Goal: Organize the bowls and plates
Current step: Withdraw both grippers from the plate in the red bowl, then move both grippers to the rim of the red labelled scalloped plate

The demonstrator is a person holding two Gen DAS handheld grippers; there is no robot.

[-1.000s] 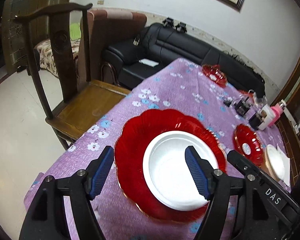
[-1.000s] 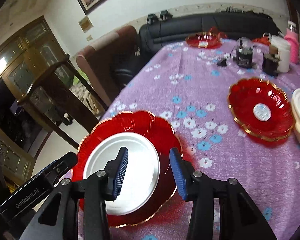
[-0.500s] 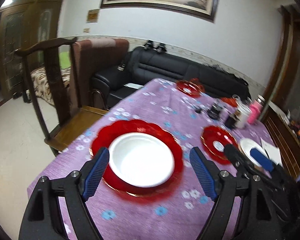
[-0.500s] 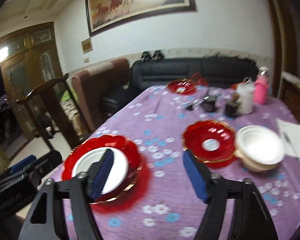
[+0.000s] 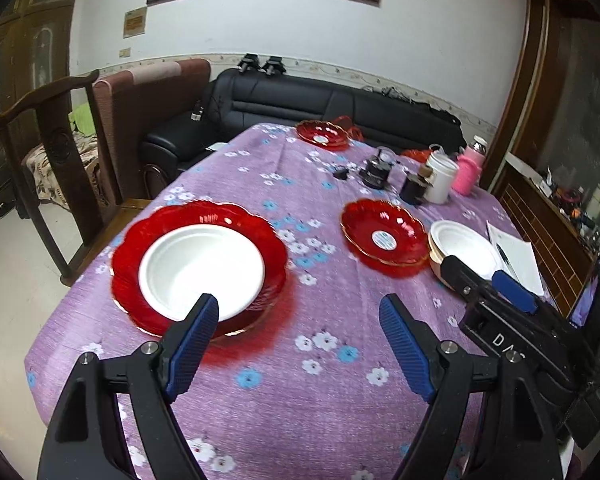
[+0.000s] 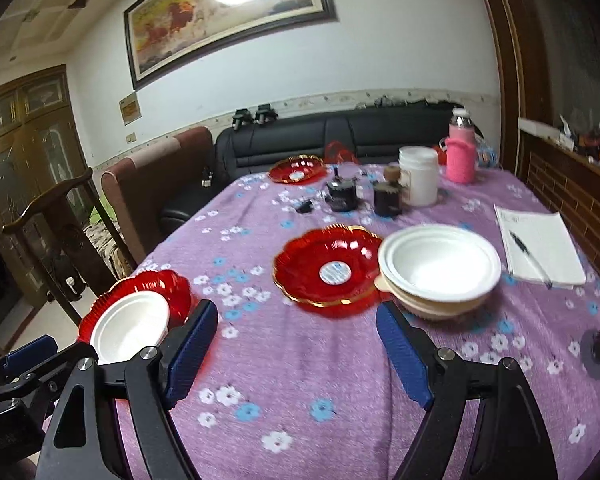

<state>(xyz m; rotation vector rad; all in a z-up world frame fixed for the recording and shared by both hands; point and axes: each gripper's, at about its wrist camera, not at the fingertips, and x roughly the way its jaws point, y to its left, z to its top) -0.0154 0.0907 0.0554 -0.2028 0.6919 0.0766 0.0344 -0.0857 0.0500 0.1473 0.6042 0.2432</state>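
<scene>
A white plate (image 5: 202,266) lies in a large red scalloped plate (image 5: 198,216) at the table's near left. My left gripper (image 5: 298,306) hovers open just to the right of them, over bare cloth, holding nothing. A smaller red plate (image 6: 328,256) touches a stack of white bowls (image 6: 440,264) at mid right. Short of these two, my right gripper (image 6: 296,314) stands open and empty above the cloth. Another red plate (image 6: 296,168) sits at the far edge. The large red plate (image 6: 176,288) shows at the right wrist view's lower left.
Dark jars (image 6: 342,196), a white container (image 6: 418,176) and a pink bottle (image 6: 460,158) stand at the far right. A notepad with a pen (image 6: 540,248) lies at the right edge. A wooden chair (image 5: 52,152) and a black sofa (image 5: 320,108) border the table.
Both grippers drew back and up from the white plate. The right gripper's jaws widened and its view swung right to the smaller red plate and bowls. The left jaws opened a little.
</scene>
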